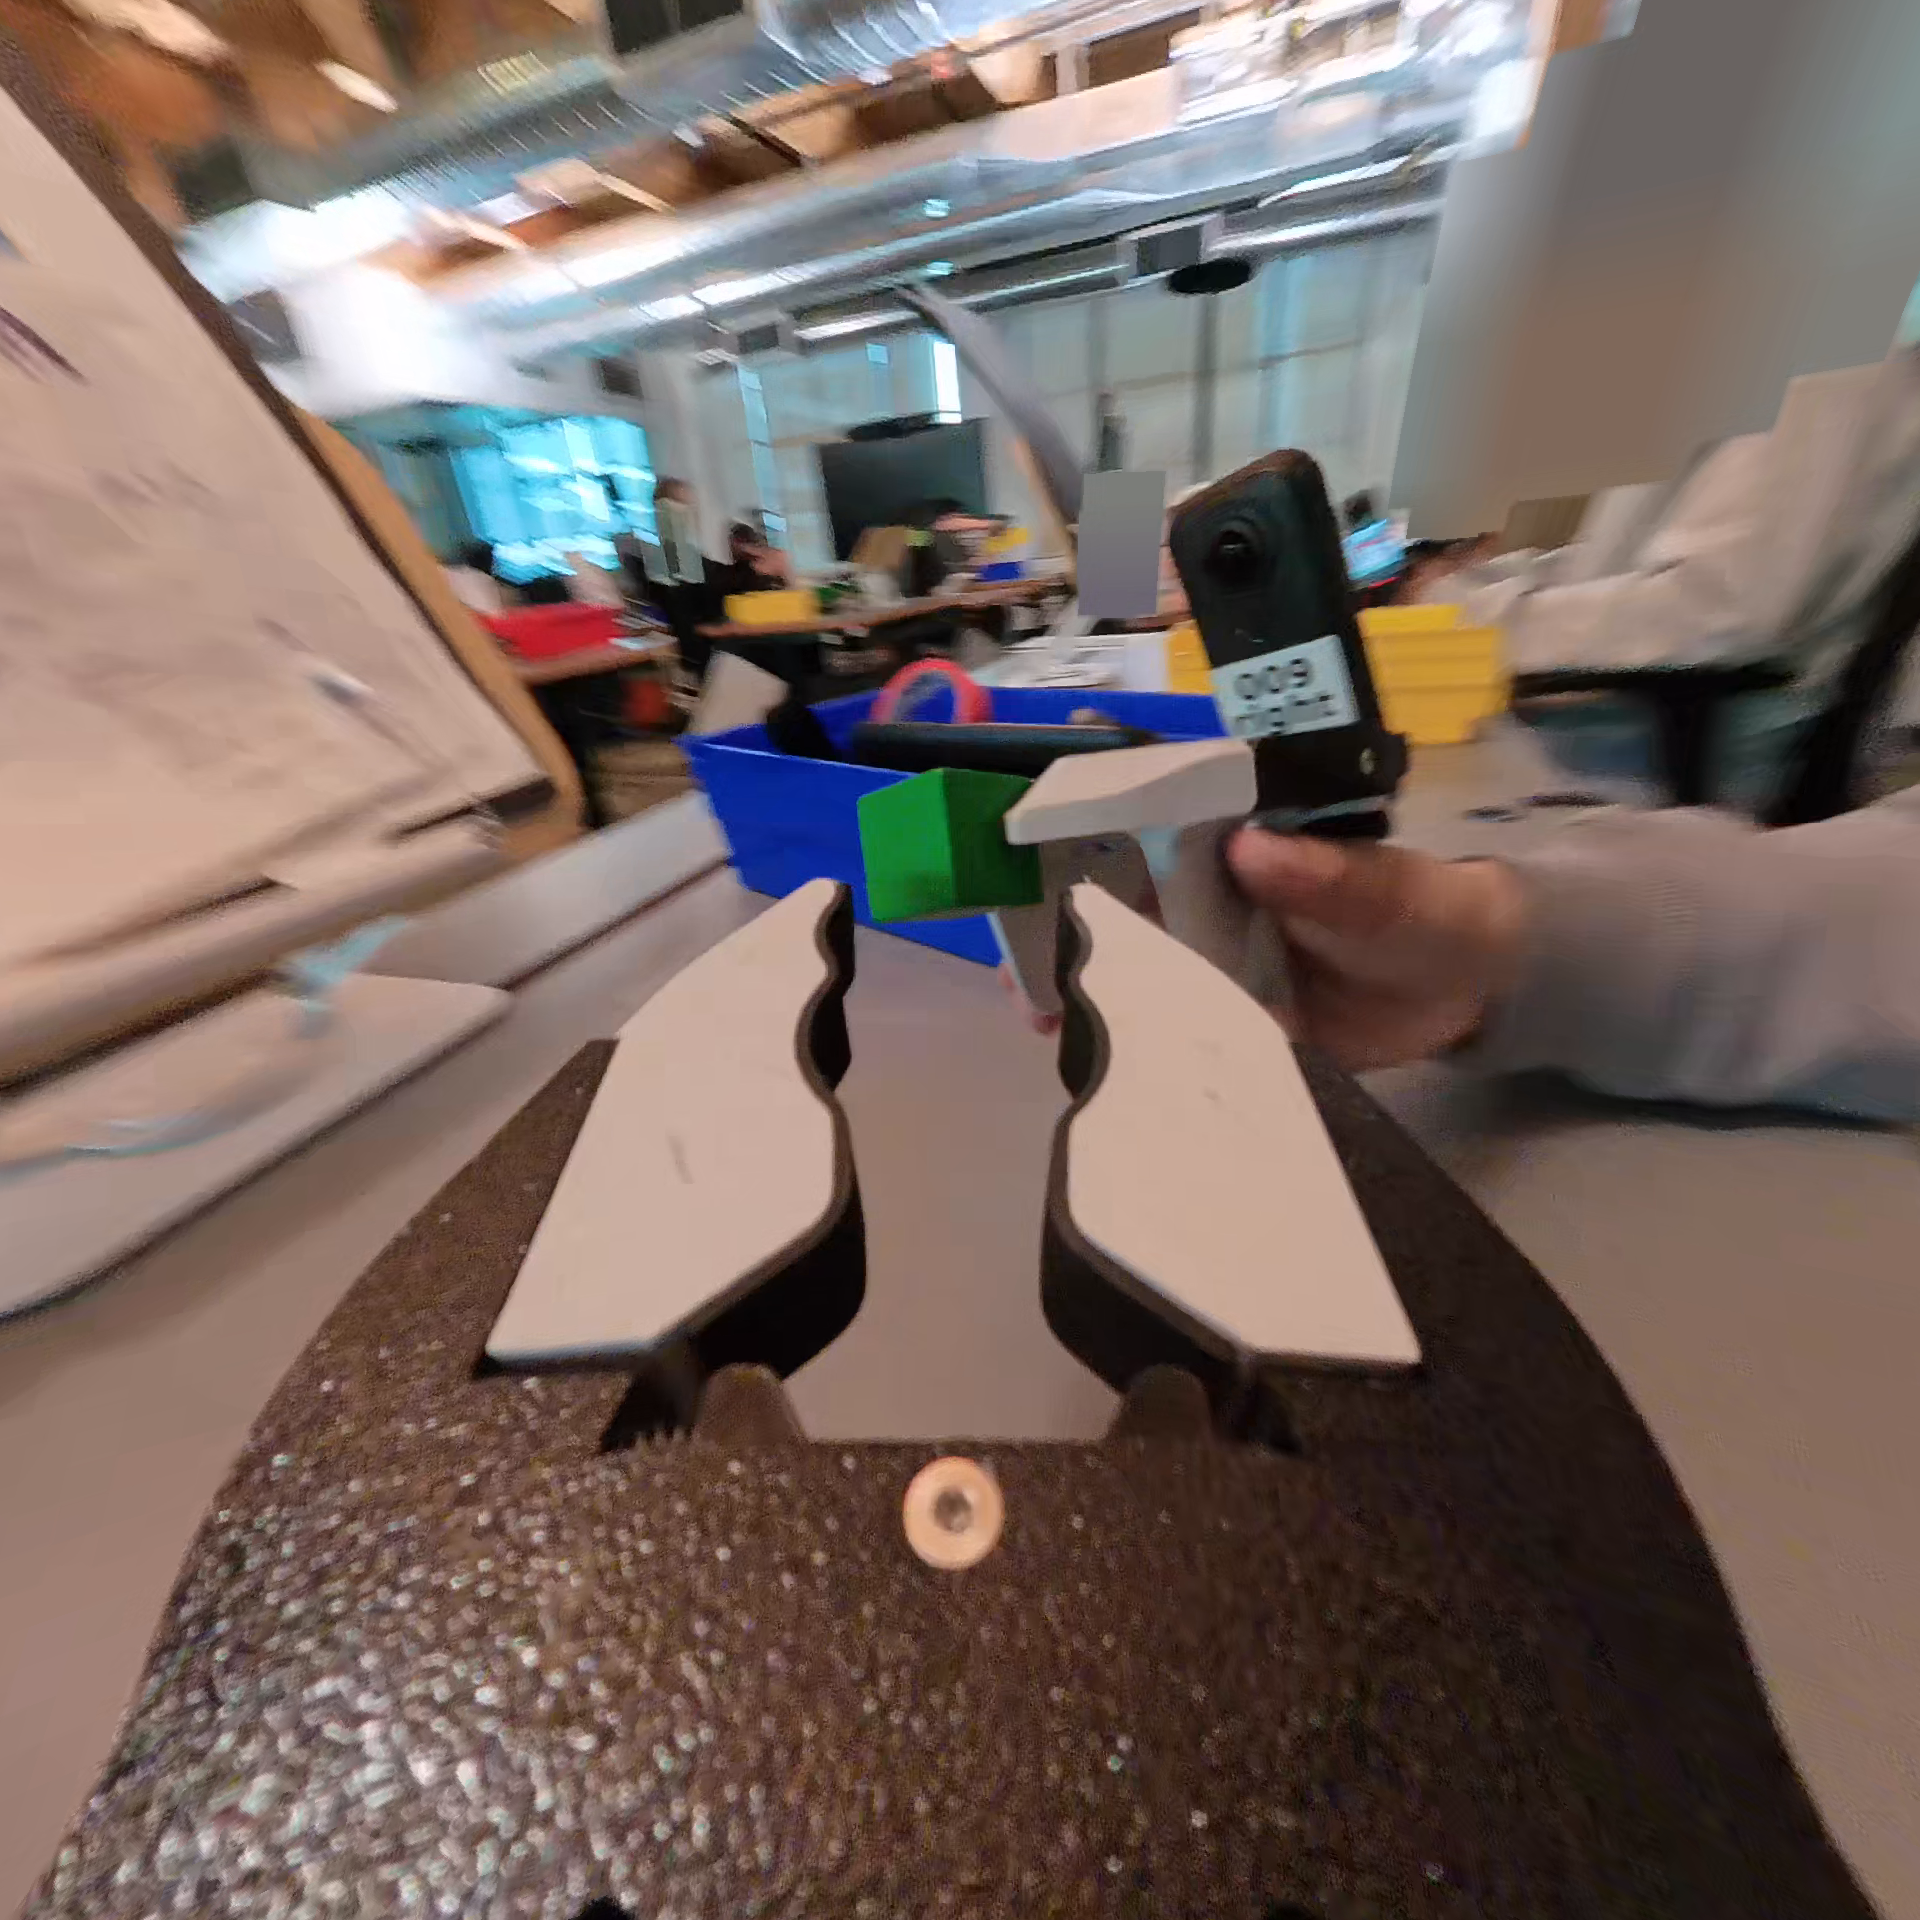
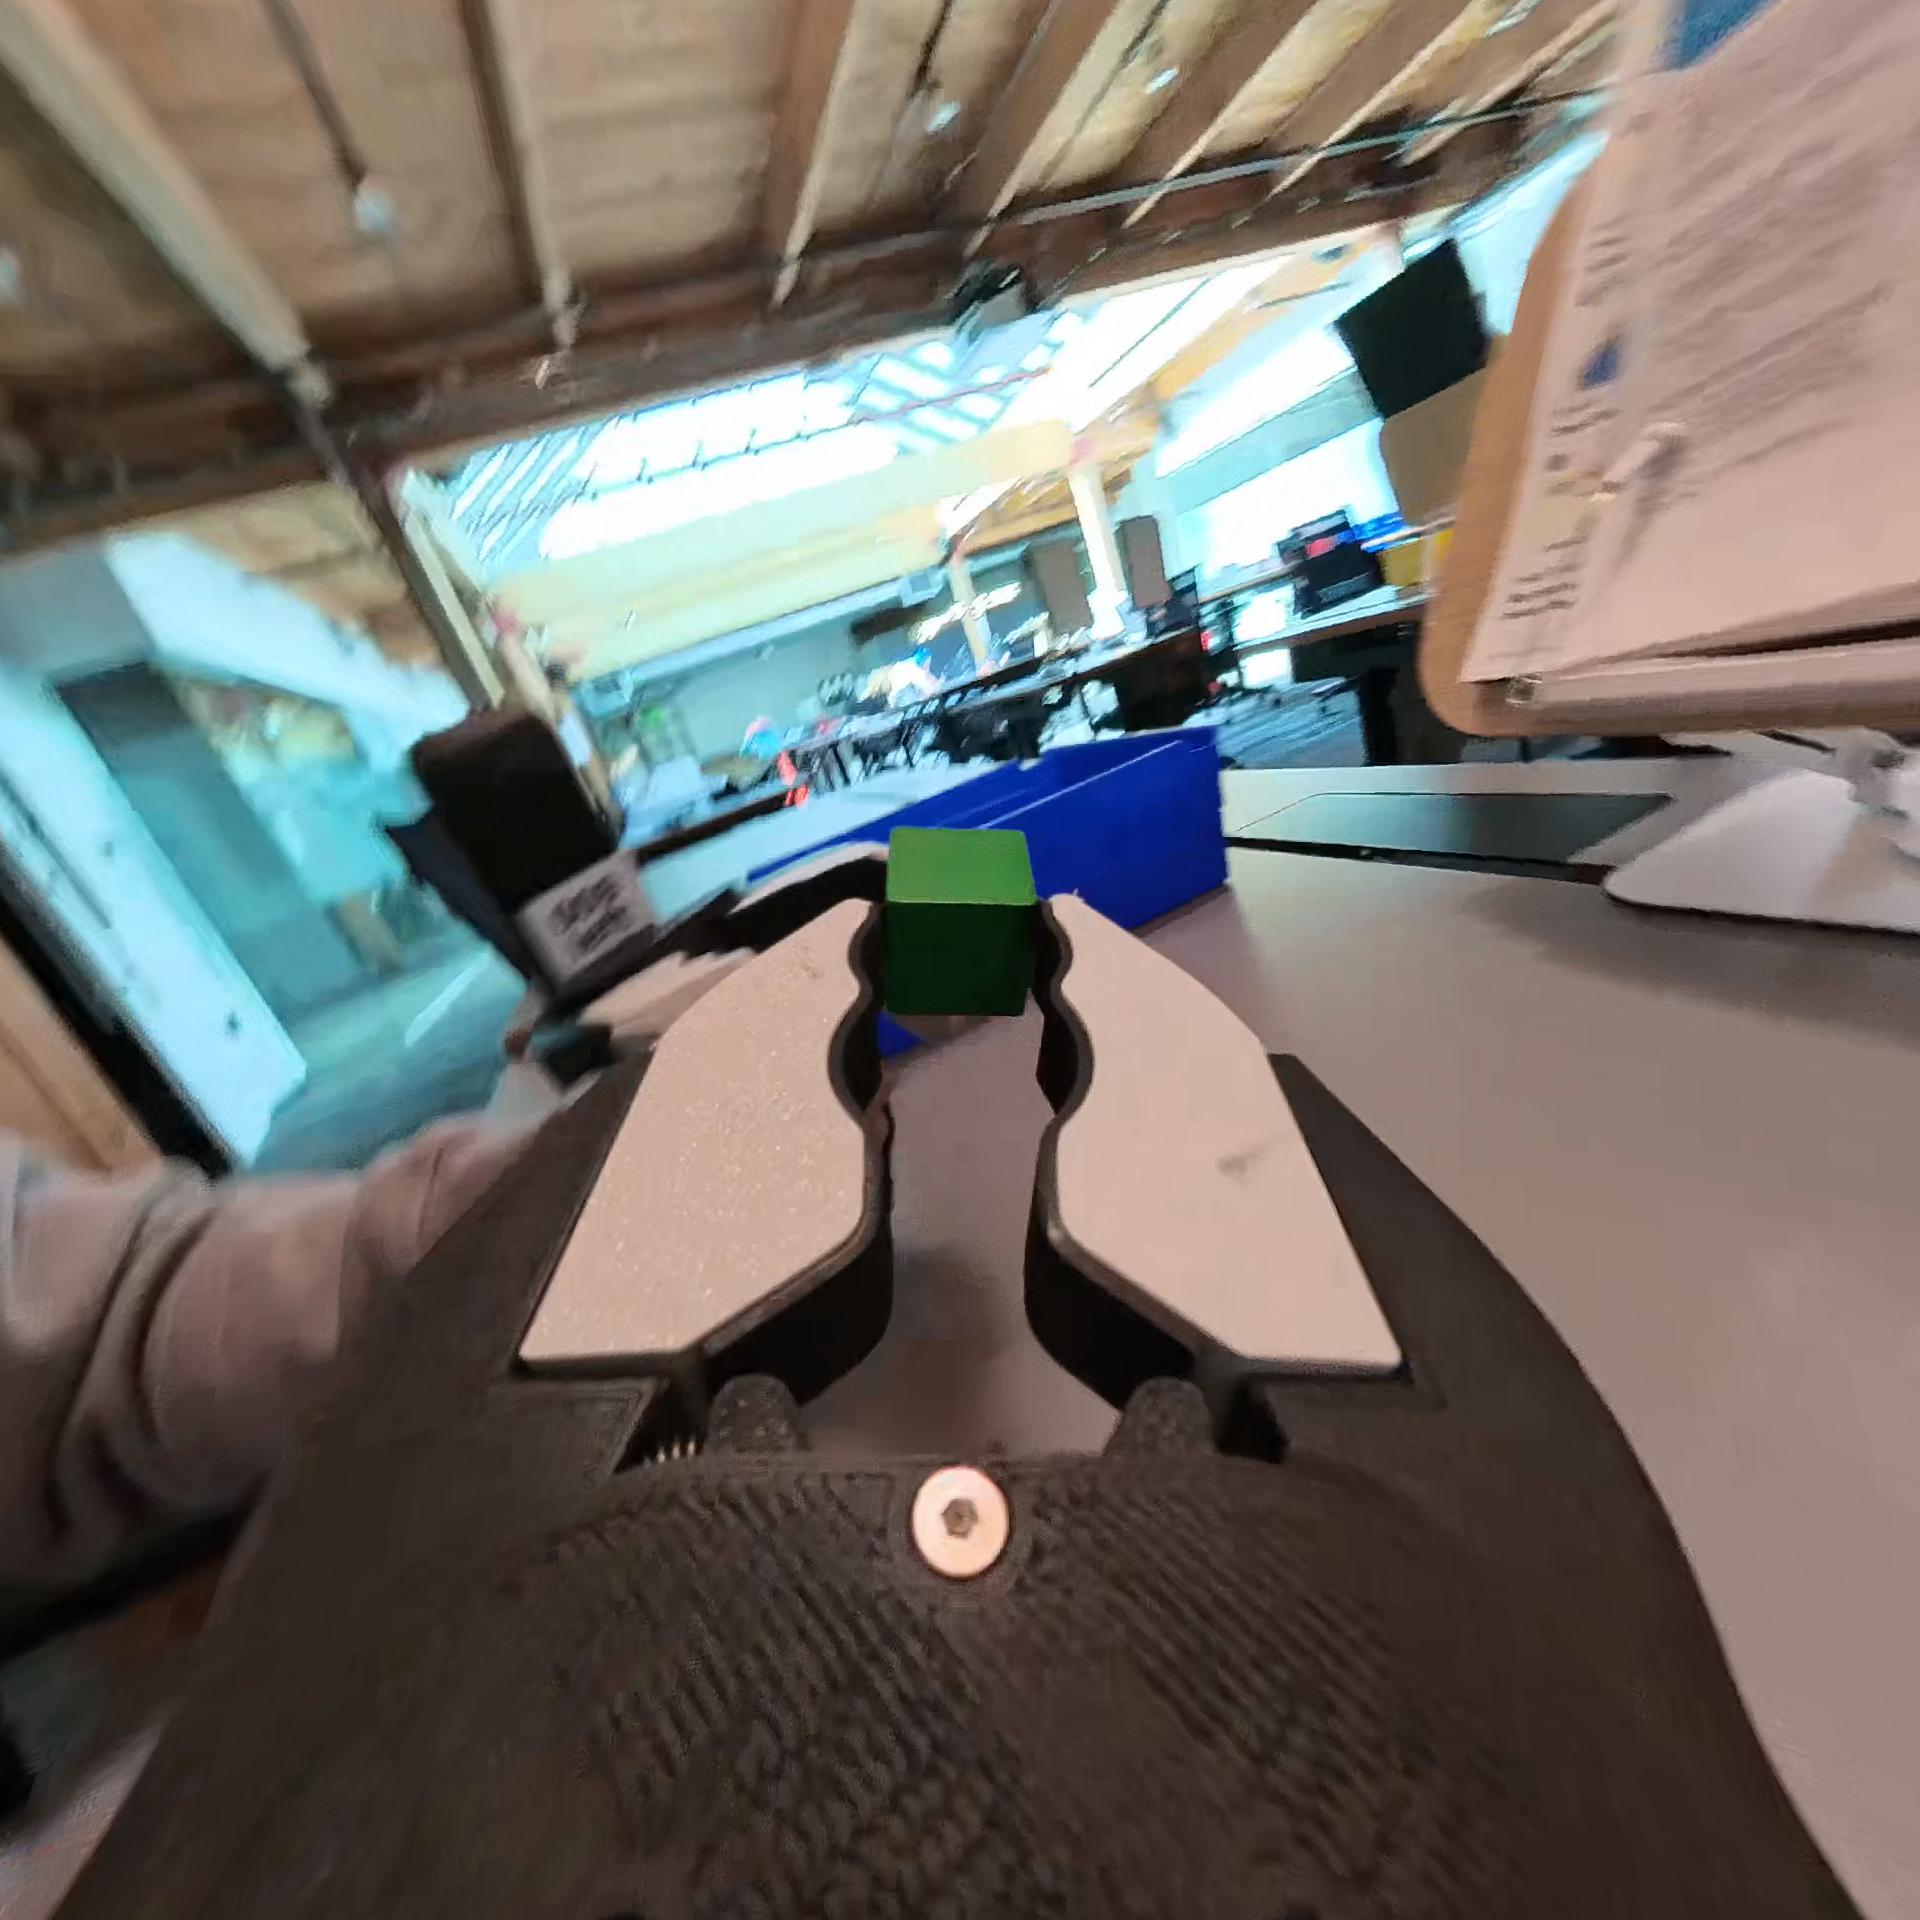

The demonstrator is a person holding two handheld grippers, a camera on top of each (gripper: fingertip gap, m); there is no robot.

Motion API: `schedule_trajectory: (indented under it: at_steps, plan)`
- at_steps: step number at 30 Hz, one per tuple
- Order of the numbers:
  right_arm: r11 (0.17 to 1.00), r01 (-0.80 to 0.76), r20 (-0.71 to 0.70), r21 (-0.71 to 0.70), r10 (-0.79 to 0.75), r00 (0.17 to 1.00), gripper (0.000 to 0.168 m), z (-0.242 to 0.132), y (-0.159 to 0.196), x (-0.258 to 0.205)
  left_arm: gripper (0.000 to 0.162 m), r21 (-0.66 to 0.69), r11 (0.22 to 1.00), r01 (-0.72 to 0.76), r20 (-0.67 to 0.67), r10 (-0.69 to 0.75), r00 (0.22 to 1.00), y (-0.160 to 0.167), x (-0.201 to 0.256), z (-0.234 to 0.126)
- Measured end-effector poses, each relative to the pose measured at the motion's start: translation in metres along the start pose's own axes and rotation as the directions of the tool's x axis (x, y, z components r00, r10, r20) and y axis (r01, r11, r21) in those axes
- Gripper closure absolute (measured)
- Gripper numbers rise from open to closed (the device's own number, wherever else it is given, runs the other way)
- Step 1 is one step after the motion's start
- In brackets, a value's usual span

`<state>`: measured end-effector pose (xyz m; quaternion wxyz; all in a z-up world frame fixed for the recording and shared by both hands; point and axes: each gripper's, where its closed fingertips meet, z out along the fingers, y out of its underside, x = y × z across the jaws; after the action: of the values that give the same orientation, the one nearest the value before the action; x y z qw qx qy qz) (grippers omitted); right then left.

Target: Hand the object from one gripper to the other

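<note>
A green cube (image 1: 940,847) is held above the grey table by my right gripper (image 1: 1039,862), which comes in from the right with a hand on it. In the right wrist view my right gripper (image 2: 958,935) is shut on the green cube (image 2: 956,868) at its fingertips. My left gripper (image 1: 954,930) is open and empty, and the cube hangs just beyond and slightly above its tips. The left gripper's black camera body (image 2: 509,810) shows at the left of the right wrist view.
A blue bin (image 1: 779,821) stands on the table (image 1: 1662,1299) behind the cube and also shows in the right wrist view (image 2: 1132,821). A board with papers (image 1: 208,623) leans at the left. Yellow bins (image 1: 1444,665) are farther back. A white stand base (image 2: 1766,862) sits at the right.
</note>
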<state>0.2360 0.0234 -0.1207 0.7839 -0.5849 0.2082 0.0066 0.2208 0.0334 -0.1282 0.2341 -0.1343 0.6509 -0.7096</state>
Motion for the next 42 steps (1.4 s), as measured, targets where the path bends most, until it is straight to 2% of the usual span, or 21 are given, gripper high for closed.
schedule_trajectory:
  at_steps: [2, 4, 9, 11, 14, 17, 20, 22, 23, 25, 27, 29, 31, 34, 37, 39, 42]
  plan:
    - [0.990, -0.114, -0.047, 0.086, 0.119, 0.992, 0.142, -0.004, -0.007, 0.011, 0.123, 0.002, 0.986, -0.166, 0.113, 0.164, 0.980, -0.004, 0.000, 0.003]
    - [0.969, -0.199, -0.030, 0.144, 0.206, 0.978, 0.142, -0.005, -0.012, 0.011, 0.122, -0.005, 0.954, -0.299, 0.193, 0.295, 0.936, -0.007, 0.005, 0.006]
    - [0.945, -0.274, 0.042, 0.180, 0.271, 0.962, 0.141, 0.000, -0.012, -0.004, 0.120, -0.077, 0.839, -0.539, 0.348, 0.529, 0.774, -0.007, 0.009, 0.013]
    - [0.931, -0.314, 0.083, 0.183, 0.304, 0.949, 0.142, 0.002, -0.012, -0.010, 0.119, -0.076, 0.824, -0.562, 0.378, 0.545, 0.748, -0.010, 0.009, 0.013]
    - [0.917, -0.364, 0.132, 0.162, 0.345, 0.929, 0.142, 0.004, -0.009, -0.015, 0.124, -0.090, 0.843, -0.530, 0.420, 0.514, 0.748, -0.010, -0.002, 0.009]
    - [0.909, -0.389, 0.152, 0.147, 0.368, 0.917, 0.141, 0.006, -0.007, -0.018, 0.135, -0.066, 0.860, -0.507, 0.410, 0.486, 0.772, -0.010, -0.005, 0.006]
    - [0.922, -0.361, 0.163, 0.141, 0.338, 0.927, 0.142, 0.003, -0.008, -0.018, 0.138, -0.059, 0.877, -0.478, 0.362, 0.464, 0.808, -0.010, -0.004, 0.007]
    - [0.954, -0.275, 0.173, 0.117, 0.253, 0.952, 0.135, 0.002, -0.009, -0.020, 0.138, -0.037, 0.914, -0.404, 0.300, 0.395, 0.868, -0.013, -0.004, 0.006]
    - [0.973, -0.202, 0.155, 0.107, 0.185, 0.970, 0.123, 0.002, -0.009, -0.018, 0.137, -0.012, 0.940, -0.340, 0.251, 0.332, 0.909, -0.015, -0.003, 0.004]
    - [0.996, 0.005, 0.115, 0.085, -0.014, 0.993, 0.105, -0.002, -0.011, -0.016, 0.138, 0.014, 0.986, -0.164, 0.086, 0.162, 0.983, -0.015, 0.002, 0.001]
    - [0.958, 0.282, 0.110, 0.057, -0.286, 0.952, 0.098, -0.008, -0.010, -0.019, 0.138, -0.015, 0.999, 0.034, -0.109, -0.035, 0.993, -0.013, 0.011, -0.005]
    - [0.846, 0.533, 0.128, 0.014, -0.530, 0.838, 0.094, -0.012, -0.001, -0.025, 0.138, -0.108, 0.973, 0.206, -0.266, -0.228, 0.937, -0.008, 0.020, -0.012]
    - [0.719, 0.694, 0.183, -0.037, -0.678, 0.712, 0.091, -0.014, 0.013, -0.031, 0.138, -0.252, 0.917, 0.310, -0.349, -0.385, 0.855, 0.004, 0.029, -0.018]
    - [0.544, 0.837, 0.246, -0.061, -0.804, 0.541, 0.095, -0.015, 0.030, -0.039, 0.138, -0.386, 0.845, 0.371, -0.401, -0.516, 0.757, 0.016, 0.040, -0.026]
    - [0.368, 0.928, 0.304, -0.056, -0.879, 0.367, 0.097, -0.014, 0.048, -0.047, 0.137, -0.461, 0.760, 0.458, -0.401, -0.639, 0.656, 0.019, 0.044, -0.029]
    - [0.306, 0.949, 0.324, -0.073, -0.893, 0.313, 0.098, -0.012, 0.058, -0.047, 0.138, -0.502, 0.708, 0.496, -0.428, -0.702, 0.569, 0.017, 0.050, -0.034]
    - [0.278, 0.957, 0.340, -0.079, -0.895, 0.288, 0.104, -0.010, 0.067, -0.048, 0.138, -0.562, 0.672, 0.482, -0.426, -0.735, 0.527, 0.023, 0.056, -0.039]
